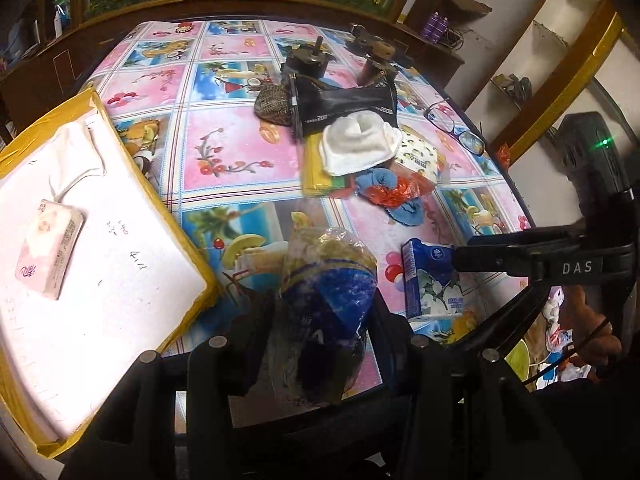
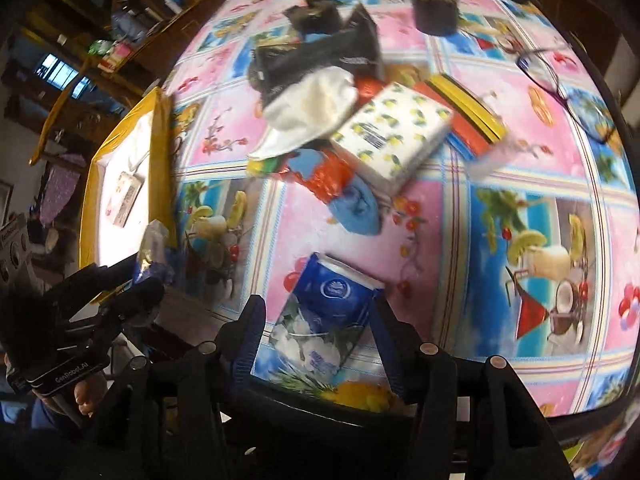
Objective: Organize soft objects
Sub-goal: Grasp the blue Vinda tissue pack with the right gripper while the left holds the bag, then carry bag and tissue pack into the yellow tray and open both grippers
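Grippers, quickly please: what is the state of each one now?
Left gripper: closed on the crinkly blue-and-yellow packet.
Right gripper: open, fingers around the blue tissue pack on the table, not pressing.

At three o'clock the right gripper (image 1: pixel 454 260) carries "DAS" in white. The black pouch (image 1: pixel 344 108) at twelve reads "200" and "2000". At eight o'clock, from the other camera, the left gripper (image 2: pixel 152 276) is labelled "GenRobot.AI".

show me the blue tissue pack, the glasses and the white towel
blue tissue pack (image 2: pixel 332 304), right wrist view, on its dark blue upper face
glasses (image 1: pixel 456 124), left wrist view, on the frame between the lenses
white towel (image 1: pixel 360 144), left wrist view, on the middle of its folded top
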